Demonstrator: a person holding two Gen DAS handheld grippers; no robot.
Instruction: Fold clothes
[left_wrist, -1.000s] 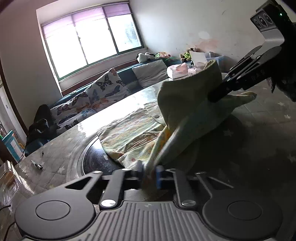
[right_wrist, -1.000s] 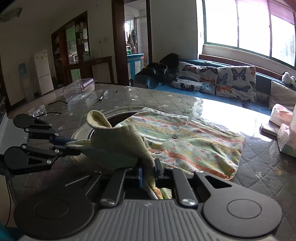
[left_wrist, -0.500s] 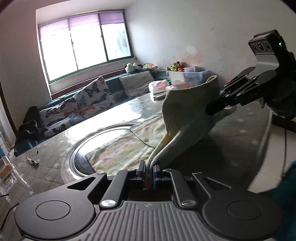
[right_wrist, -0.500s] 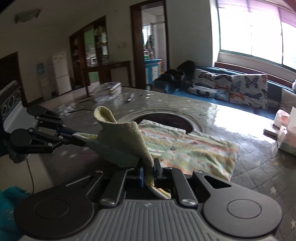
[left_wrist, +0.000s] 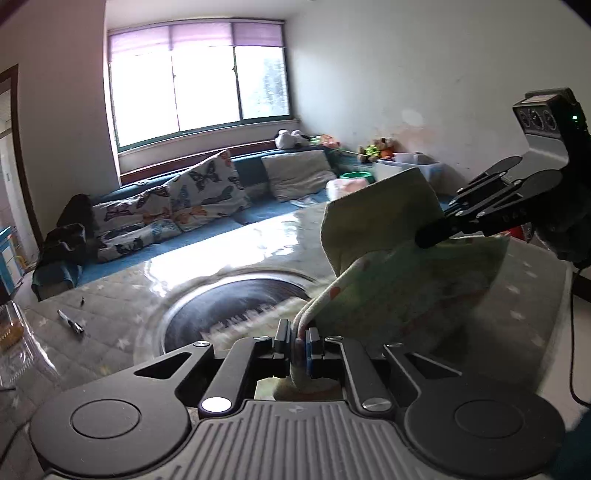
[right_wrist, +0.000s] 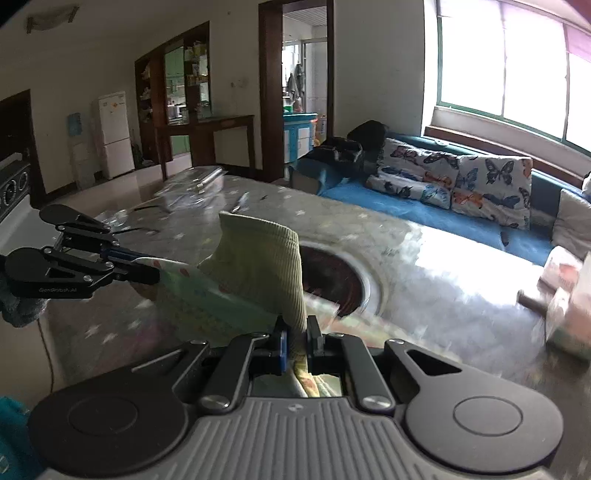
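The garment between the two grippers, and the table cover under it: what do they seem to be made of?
The garment looks like soft printed cotton knit; its cuff shows fine vertical ribbing. The left gripper and right gripper both pinch it. The table cover looks like quilted fabric with stitched stars, possibly under glossy clear plastic, judging by the glare.

Left gripper (left_wrist: 297, 341) jaws pinch the garment (left_wrist: 399, 291) (right gripper (left_wrist: 428, 238) grips it too).

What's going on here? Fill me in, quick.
A person with a gripper in each hand is folding a patterned garment over a quilted table. The left gripper and right gripper are each clamped on part of the cloth, holding it up between them, ribbed cuff raised. The fold isn't laid down yet.
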